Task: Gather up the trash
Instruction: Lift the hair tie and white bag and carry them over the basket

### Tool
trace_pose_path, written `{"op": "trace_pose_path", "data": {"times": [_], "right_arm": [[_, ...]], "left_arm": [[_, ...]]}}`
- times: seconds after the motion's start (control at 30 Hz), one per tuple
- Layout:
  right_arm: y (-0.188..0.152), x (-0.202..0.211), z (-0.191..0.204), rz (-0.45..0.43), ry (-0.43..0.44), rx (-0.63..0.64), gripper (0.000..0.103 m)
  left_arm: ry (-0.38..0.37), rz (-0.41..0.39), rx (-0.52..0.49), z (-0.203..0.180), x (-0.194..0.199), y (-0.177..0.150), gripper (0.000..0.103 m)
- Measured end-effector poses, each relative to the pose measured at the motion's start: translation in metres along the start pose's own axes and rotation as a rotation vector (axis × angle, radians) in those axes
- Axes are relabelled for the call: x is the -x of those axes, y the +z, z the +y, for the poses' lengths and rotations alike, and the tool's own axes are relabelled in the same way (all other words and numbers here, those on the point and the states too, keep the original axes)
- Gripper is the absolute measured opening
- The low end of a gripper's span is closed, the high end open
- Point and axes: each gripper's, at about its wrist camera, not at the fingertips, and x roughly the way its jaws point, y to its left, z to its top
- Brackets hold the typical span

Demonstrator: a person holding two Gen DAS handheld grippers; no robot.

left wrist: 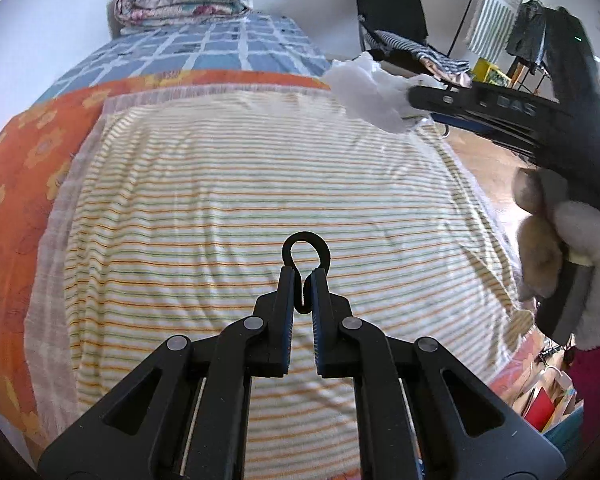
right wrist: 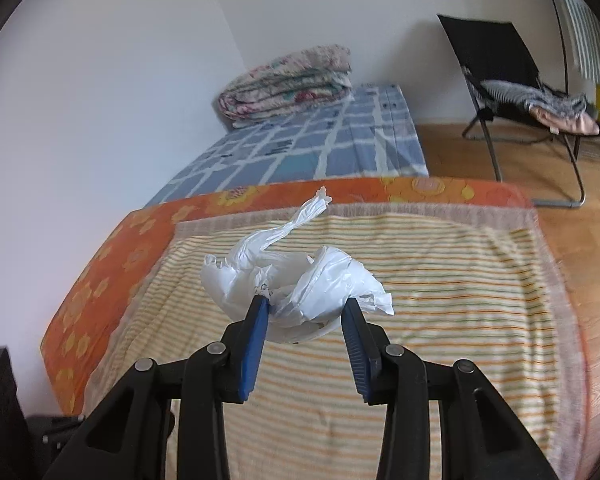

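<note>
A crumpled white plastic bag (right wrist: pixel 300 280) hangs above the striped towel (right wrist: pixel 420 320) on the bed, pinched between the blue pads of my right gripper (right wrist: pixel 306 304), which is shut on it. From the left wrist view the same bag (left wrist: pixel 368 92) shows at the upper right, at the tip of the right gripper (left wrist: pixel 410 98), held by a hand in a white glove (left wrist: pixel 572 248). My left gripper (left wrist: pixel 306 276) is shut on a small black hook-shaped loop (left wrist: pixel 306 246) that sticks out past its fingertips, over the towel (left wrist: pixel 220 200).
An orange flowered sheet (right wrist: pixel 100 264) lies under the towel, with a blue checked mattress (right wrist: pixel 300 148) and a folded quilt (right wrist: pixel 288 80) behind. A black folding chair (right wrist: pixel 500 64) with clothes stands on the wooden floor (right wrist: pixel 580 240) to the right. Paper bags (left wrist: pixel 548 396) sit beside the bed.
</note>
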Motion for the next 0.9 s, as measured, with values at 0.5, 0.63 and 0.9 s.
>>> {"op": "trace_pose_path", "data": {"times": [0.5, 0.63, 0.9], "right_arm": [[-0.059, 0.136, 0.034, -0.038, 0.033, 0.116, 0.039], [-0.085, 0.163, 0.041, -0.026, 0.017, 0.159, 0.039], [-0.137, 0.197, 0.032, 0.058, 0.021, 0.145, 0.039]], "left_arm": [[-0.049, -0.063, -0.059, -0.023, 0.068, -0.035, 0.006], [-0.061, -0.072, -0.076, -0.03, 0.081, -0.046, 0.006], [-0.09, -0.047, -0.095, -0.038, 0.094, -0.078, 0.006]]}}
